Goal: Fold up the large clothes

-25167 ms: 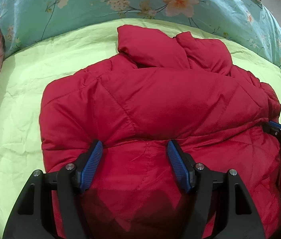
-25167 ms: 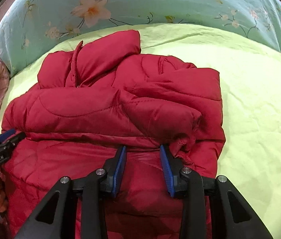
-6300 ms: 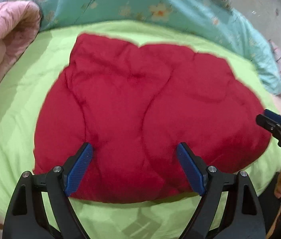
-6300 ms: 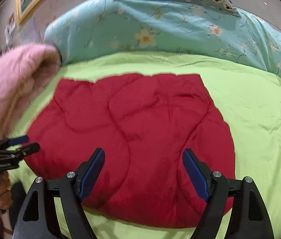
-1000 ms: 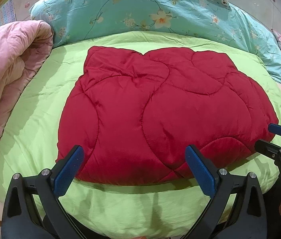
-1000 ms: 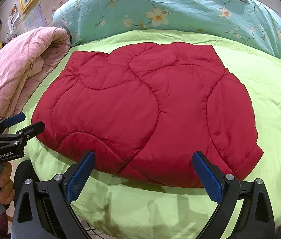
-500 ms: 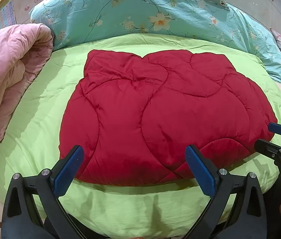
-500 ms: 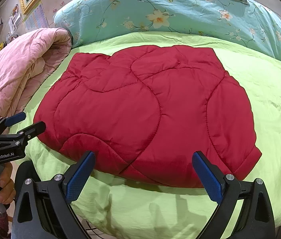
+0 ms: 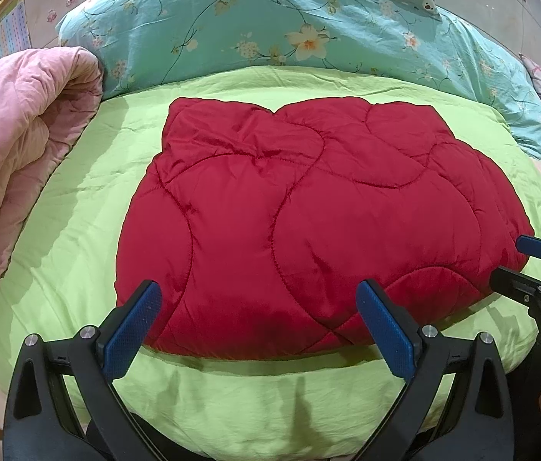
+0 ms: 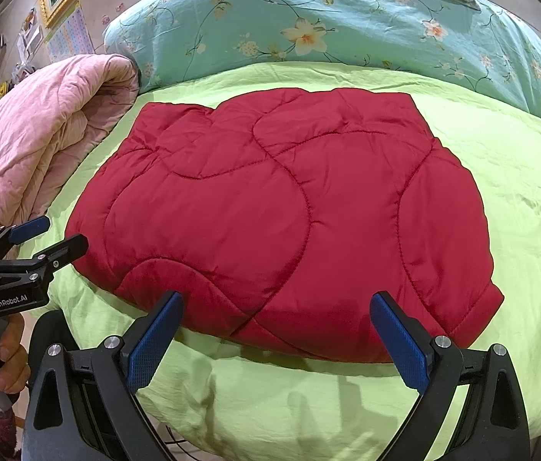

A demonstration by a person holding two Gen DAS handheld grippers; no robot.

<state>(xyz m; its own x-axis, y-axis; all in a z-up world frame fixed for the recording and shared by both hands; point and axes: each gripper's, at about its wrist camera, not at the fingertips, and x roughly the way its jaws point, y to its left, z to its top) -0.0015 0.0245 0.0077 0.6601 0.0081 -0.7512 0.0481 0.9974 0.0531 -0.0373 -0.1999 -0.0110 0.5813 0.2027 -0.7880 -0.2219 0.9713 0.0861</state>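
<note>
Red quilted jacket (image 9: 308, 223) lay folded at frame centre on the green bed sheet (image 9: 78, 211) — unobstructed. Left tool (image 9: 258, 326) and right tool (image 10: 274, 330) both released, empty, at lower frame. Pink quilt (image 9: 13, 146) left; floral duvet (image 9: 270, 27) above.

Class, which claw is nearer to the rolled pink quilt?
Left. The left claw hovers beside the pink quilt; the right claw hovers at the red jacket's opposite side.

pink quilt (image 9: 20, 146) cut off at left edge, folded jacket's (image 9: 308, 223) inner layers hidden
</note>
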